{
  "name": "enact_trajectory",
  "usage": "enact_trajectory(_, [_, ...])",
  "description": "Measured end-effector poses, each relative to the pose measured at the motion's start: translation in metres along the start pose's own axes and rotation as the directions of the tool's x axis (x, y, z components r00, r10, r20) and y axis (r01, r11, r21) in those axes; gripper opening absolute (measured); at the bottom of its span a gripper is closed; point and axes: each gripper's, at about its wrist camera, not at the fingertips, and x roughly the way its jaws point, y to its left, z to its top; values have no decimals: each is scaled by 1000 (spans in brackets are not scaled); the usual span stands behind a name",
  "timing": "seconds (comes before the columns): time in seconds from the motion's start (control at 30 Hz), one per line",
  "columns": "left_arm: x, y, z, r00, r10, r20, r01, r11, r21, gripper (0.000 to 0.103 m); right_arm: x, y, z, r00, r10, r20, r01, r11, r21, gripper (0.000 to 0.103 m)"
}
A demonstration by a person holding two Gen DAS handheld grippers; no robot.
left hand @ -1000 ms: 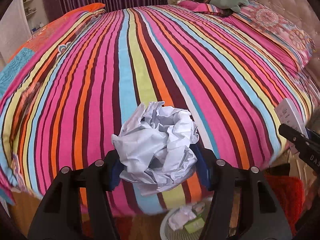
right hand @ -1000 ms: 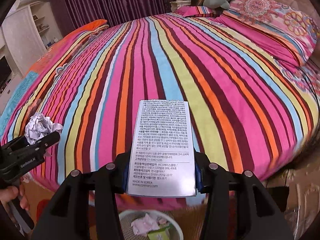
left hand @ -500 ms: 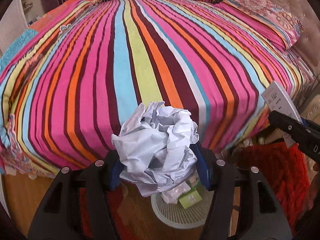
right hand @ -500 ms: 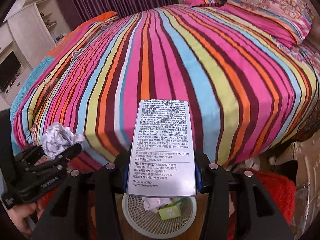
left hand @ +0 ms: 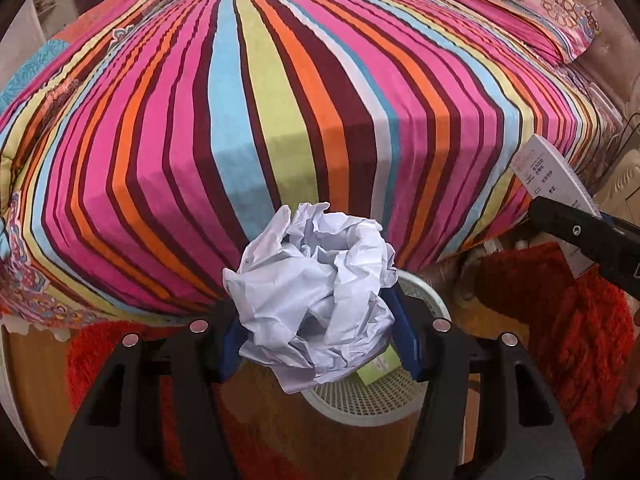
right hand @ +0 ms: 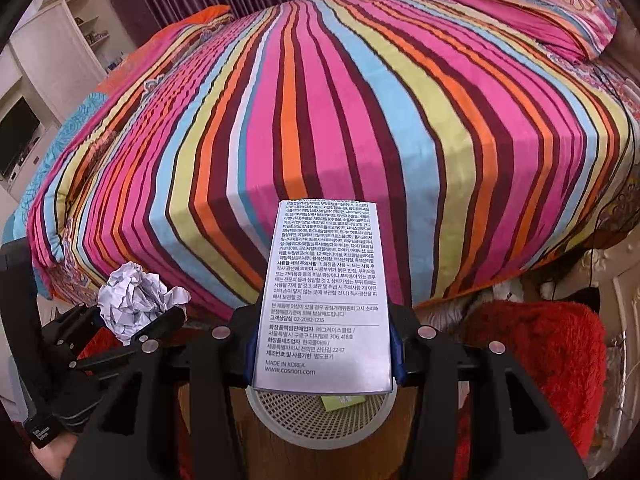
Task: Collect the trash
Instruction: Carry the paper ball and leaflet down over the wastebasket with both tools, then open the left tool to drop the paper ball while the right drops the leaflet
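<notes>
The wastebasket's mouth lay open below; the bed edge rose just behind it, a red rug alongside.

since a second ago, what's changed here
Both claws have pulled back off the bed and tipped down, so the basket on the floor now sits under them. Unchanged: left claw clamps the paper ball, right claw the printed box.

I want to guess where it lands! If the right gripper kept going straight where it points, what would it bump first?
Probably the white mesh bin, just below the right gripper holding its printed box; depth is unclear.
</notes>
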Motion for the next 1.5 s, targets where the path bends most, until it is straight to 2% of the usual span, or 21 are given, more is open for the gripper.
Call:
enact_trajectory(0.23, [4, -6, -9, 1000, 3, -24, -3, 1000, 28, 60, 10, -6, -11, 998, 19, -56, -16, 999, 38, 45])
enact_trajectory(0.7, [33, -35, -15, 990, 28, -141, -7, 990, 143, 60, 25, -15, -24, 988, 47, -146, -33, 995, 94, 45])
enact_trajectory(1.07, [46, -41, -18, 981, 40, -187, -7, 985, 171, 60, 30, -15, -26, 983, 48, -177, -29, 994, 108, 45])
enact_trajectory(1.5, [65, -45, -24, 962, 53, -268, 5, 978, 210, 60, 48, -13, -33, 960, 62, -274, -28, 992, 124, 45])
